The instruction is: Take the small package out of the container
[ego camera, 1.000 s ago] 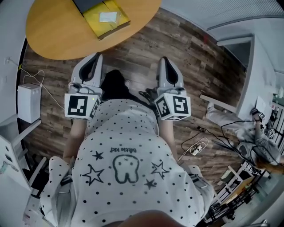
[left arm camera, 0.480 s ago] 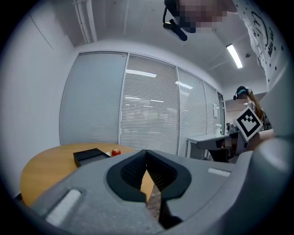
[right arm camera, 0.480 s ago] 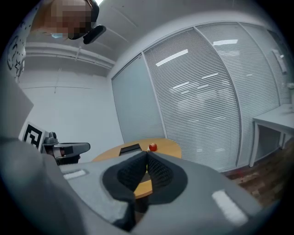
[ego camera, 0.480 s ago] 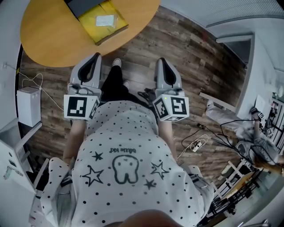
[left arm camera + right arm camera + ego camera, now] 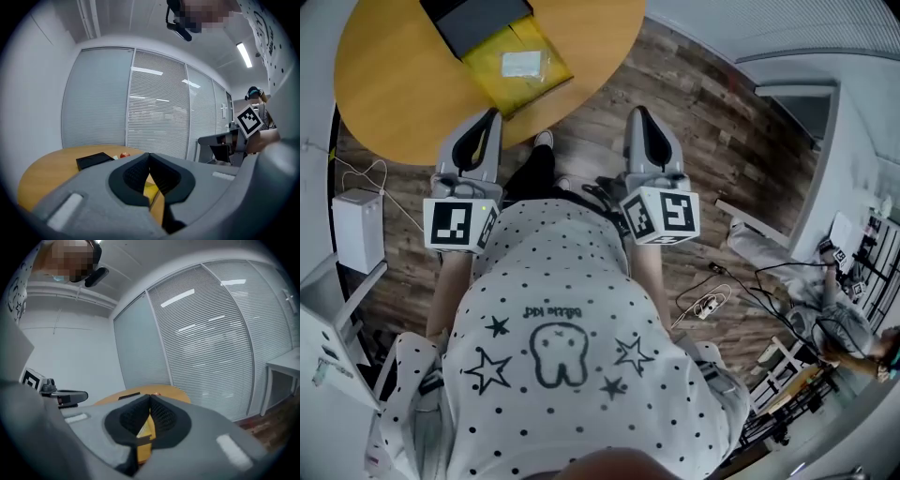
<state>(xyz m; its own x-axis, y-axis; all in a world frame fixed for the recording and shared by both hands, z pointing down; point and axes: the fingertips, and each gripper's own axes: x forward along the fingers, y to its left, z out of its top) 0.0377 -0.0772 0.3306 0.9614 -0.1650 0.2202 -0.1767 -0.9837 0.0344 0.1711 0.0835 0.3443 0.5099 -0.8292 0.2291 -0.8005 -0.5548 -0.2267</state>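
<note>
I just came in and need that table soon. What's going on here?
A person stands at the edge of a round wooden table, with a tool in each hand. The left tool and right tool point toward the table, jaws together and empty. A yellow container lies on the table with a small package in it. Neither tool has reached it yet.

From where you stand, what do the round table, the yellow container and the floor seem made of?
Round table: wood or wood-look laminate, smooth and matte, evenly honey-coloured without clear grain.
Yellow container: probably cardboard or padded paper, matte, flat-sided; too small to be sure.
Floor: plank flooring, streaky browns with visible board seams; real wood or vinyl, I can't tell.
</note>
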